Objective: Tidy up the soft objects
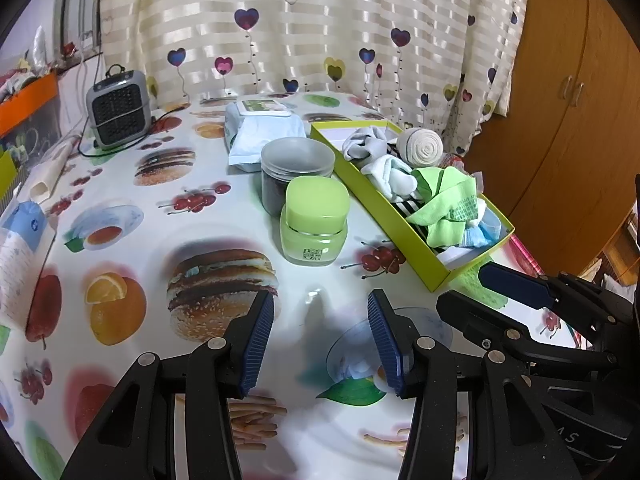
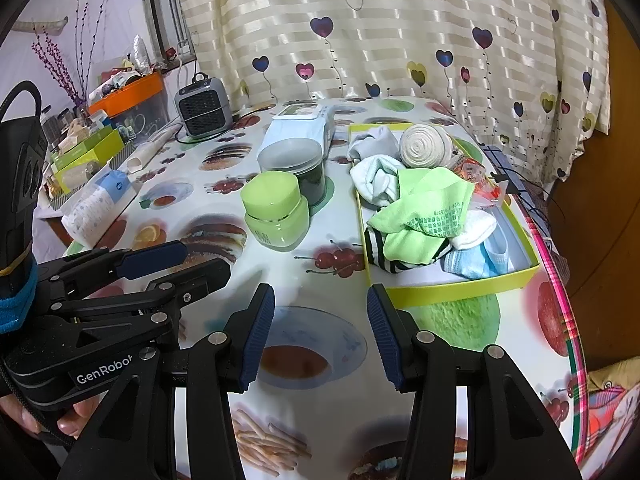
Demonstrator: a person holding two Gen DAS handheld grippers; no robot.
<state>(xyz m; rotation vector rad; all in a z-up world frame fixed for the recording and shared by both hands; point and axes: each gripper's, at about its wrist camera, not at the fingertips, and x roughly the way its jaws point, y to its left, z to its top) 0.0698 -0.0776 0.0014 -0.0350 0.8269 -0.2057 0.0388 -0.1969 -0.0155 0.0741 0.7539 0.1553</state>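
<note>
A lime-green shallow box stands on the table's right side, holding soft items: a green cloth, white socks, a cream rolled bandage, a grey sock, a striped cloth and a blue face mask. My left gripper is open and empty above the table, near the box's front corner. My right gripper is open and empty, just before the box's near wall. Each gripper shows in the other's view.
A green jar and a clear-lidded dark jar stand left of the box. A wipes pack and small grey heater stand behind. Tissue pack and cluttered boxes at left. Table edge runs right.
</note>
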